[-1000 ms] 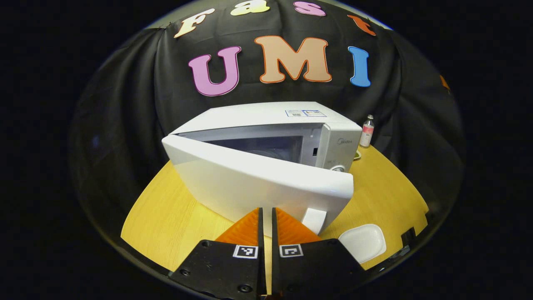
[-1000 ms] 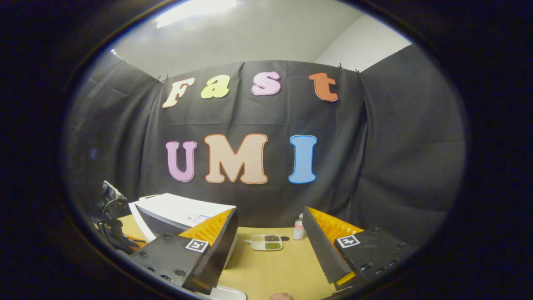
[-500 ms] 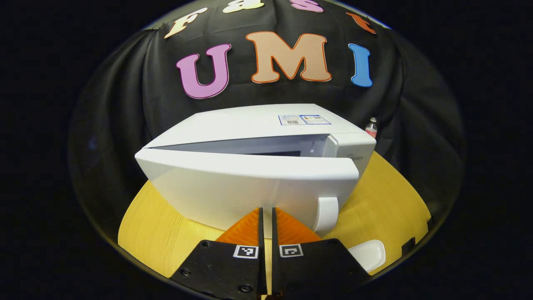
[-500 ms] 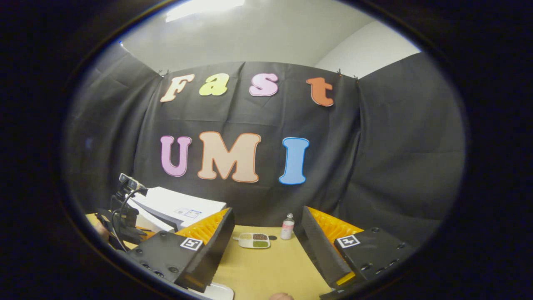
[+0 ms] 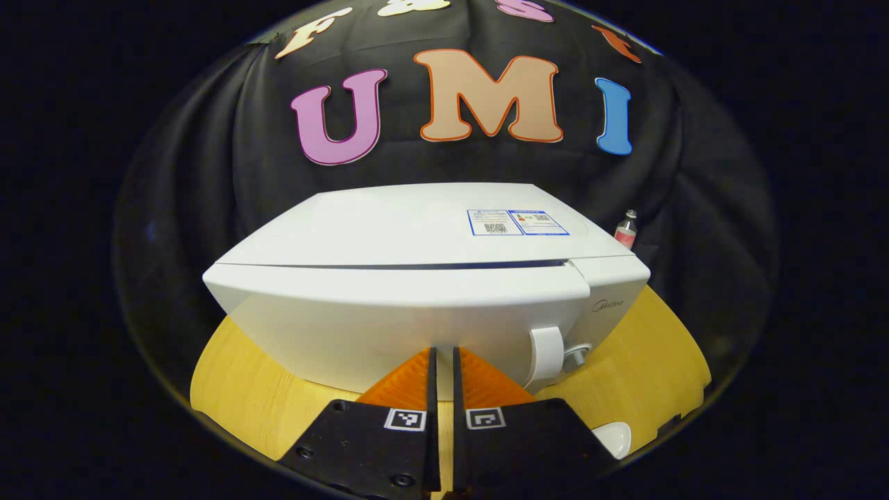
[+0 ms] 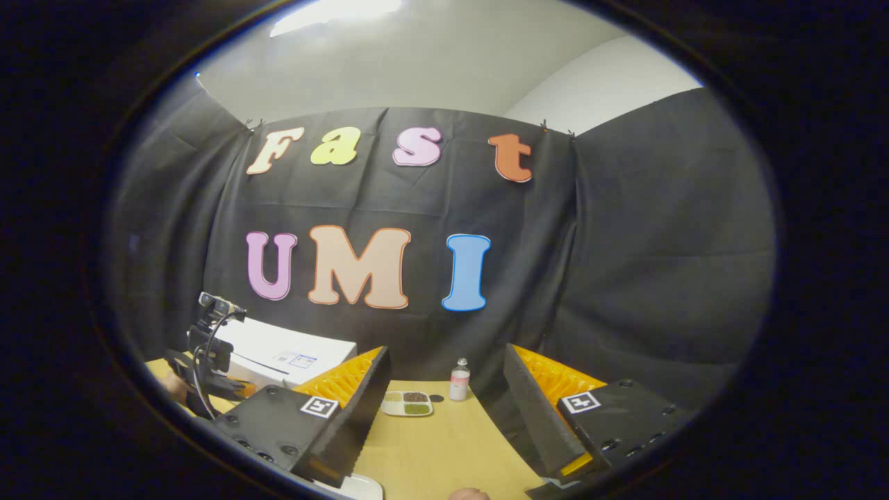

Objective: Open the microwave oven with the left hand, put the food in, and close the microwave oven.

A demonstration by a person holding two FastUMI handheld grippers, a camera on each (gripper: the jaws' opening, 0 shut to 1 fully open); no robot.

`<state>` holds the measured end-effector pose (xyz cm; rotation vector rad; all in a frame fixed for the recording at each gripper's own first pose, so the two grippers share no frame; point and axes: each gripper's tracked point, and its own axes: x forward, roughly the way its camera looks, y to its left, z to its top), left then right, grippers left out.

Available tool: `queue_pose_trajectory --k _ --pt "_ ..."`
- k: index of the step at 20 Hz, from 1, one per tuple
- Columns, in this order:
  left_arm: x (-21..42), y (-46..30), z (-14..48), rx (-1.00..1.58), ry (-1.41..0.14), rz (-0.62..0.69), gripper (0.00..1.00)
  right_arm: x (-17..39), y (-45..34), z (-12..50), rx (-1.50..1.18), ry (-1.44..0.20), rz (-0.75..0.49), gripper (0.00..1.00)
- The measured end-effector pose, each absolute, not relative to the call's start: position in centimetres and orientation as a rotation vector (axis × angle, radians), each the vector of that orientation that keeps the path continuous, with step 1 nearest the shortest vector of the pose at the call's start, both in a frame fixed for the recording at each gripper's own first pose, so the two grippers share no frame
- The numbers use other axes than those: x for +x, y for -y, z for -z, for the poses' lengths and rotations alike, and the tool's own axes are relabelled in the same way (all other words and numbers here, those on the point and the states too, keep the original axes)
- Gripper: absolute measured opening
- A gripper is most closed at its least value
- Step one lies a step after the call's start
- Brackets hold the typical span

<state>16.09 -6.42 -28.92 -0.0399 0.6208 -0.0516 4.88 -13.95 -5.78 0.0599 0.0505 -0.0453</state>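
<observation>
microwave oven smooth white box | left jaws together | right jaws spread, empty

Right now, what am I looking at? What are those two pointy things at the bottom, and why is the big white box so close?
A person holds a pair of tongs in each hand, and a small camera rides on each pair. In the left gripper view, the left tongs are closed and empty, their tips right at the door of the microwave, the big white box. Its door looks almost shut. It stands on a yellow table, with a white dish in front and a small bottle behind. In the right gripper view, the right tongs are open and hold nothing. Between them, farther off, is a little tray of food.
</observation>
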Motion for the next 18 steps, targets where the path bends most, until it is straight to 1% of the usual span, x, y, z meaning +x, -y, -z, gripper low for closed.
queue_pose_trajectory --k 3,4,6,11,14,18 --pt "17.2 6.7 28.5 -0.025 -0.597 0.060 0.07 5.2 13.5 5.9 0.065 -0.055 0.040 0.94" --pt "16.9 6.9 29.4 -0.043 -0.637 0.053 0.07 5.3 13.3 5.8 0.065 -0.056 0.035 0.94" --pt "17.1 6.9 28.9 -0.068 -0.618 0.066 0.08 5.5 12.9 5.7 0.060 -0.054 0.028 0.94" --pt "16.6 6.6 28.8 -0.052 -0.624 0.072 0.07 5.4 11.5 5.8 0.047 -0.062 0.004 0.94" --pt "16.2 6.0 25.8 -0.021 -0.536 0.074 0.07 5.7 10.8 5.8 0.052 -0.063 -0.005 0.94" --pt "14.9 5.5 19.2 0.001 -0.397 0.101 0.08 6.5 9.4 5.6 0.067 -0.072 -0.016 0.94"
